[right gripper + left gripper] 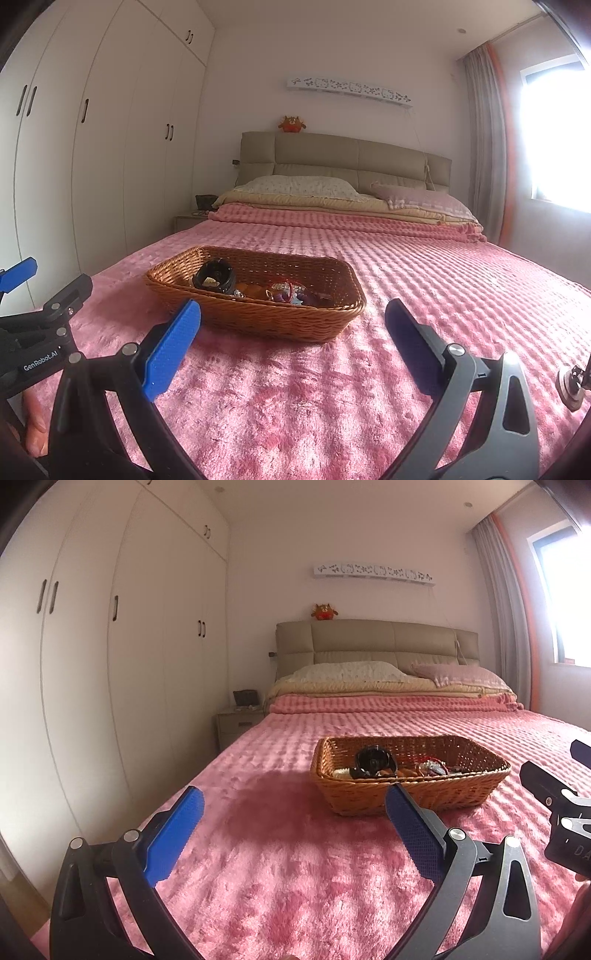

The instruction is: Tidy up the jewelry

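both hand-held grippers, left and right, wide open, holding nothing, hovering over pink bed, jewelry basket just ahead

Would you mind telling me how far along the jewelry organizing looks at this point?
Barely started, it seems. Done: nothing visibly sorted; the jewelry pieces lie jumbled in the wicker basket beside a black band. In hand: nothing; the left gripper and right gripper are both open, short of the basket. Left: picking out and arranging everything.

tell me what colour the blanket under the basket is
Pink, with a plush bumpy texture. The blanket under the basket shows best in the right wrist view.
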`<state>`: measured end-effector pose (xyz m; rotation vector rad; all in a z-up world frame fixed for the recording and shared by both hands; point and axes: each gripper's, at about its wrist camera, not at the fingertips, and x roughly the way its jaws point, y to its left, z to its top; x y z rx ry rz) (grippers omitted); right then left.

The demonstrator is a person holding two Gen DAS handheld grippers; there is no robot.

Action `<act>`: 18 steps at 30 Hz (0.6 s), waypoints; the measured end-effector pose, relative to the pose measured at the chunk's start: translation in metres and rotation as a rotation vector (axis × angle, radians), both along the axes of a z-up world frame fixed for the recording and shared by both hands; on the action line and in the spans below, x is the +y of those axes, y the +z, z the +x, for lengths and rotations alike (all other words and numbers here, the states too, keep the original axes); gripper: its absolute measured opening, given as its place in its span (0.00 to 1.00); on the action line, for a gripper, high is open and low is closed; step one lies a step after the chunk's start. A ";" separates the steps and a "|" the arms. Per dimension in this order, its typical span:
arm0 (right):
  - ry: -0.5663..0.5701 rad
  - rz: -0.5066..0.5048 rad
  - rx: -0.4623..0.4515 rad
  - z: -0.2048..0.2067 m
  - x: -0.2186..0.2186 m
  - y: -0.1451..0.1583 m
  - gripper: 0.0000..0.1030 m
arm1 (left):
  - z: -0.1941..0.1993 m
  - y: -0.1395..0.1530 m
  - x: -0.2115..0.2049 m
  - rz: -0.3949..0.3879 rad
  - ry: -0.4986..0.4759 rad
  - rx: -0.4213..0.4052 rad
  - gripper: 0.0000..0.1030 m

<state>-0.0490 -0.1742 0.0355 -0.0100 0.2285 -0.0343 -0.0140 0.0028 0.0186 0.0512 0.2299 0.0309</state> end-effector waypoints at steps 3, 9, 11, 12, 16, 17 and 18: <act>0.001 -0.003 0.000 -0.001 0.000 0.000 0.93 | 0.001 -0.001 0.000 0.001 0.001 0.005 0.93; 0.004 -0.012 0.003 -0.001 0.001 -0.001 0.93 | 0.002 0.000 -0.002 0.003 0.003 0.010 0.93; 0.004 -0.014 0.005 -0.001 0.001 -0.001 0.93 | 0.003 -0.001 -0.001 0.000 0.003 0.013 0.93; 0.004 -0.015 0.007 -0.001 0.001 -0.002 0.93 | 0.003 -0.001 -0.001 -0.001 0.004 0.014 0.93; 0.005 -0.016 0.009 0.000 0.001 -0.001 0.93 | 0.004 -0.001 -0.002 -0.001 0.004 0.022 0.93; 0.005 -0.016 0.010 0.000 0.001 -0.002 0.93 | 0.004 -0.001 -0.002 -0.001 0.004 0.022 0.93; 0.005 -0.017 0.011 0.000 0.001 -0.002 0.93 | 0.003 -0.001 -0.002 0.000 0.004 0.020 0.93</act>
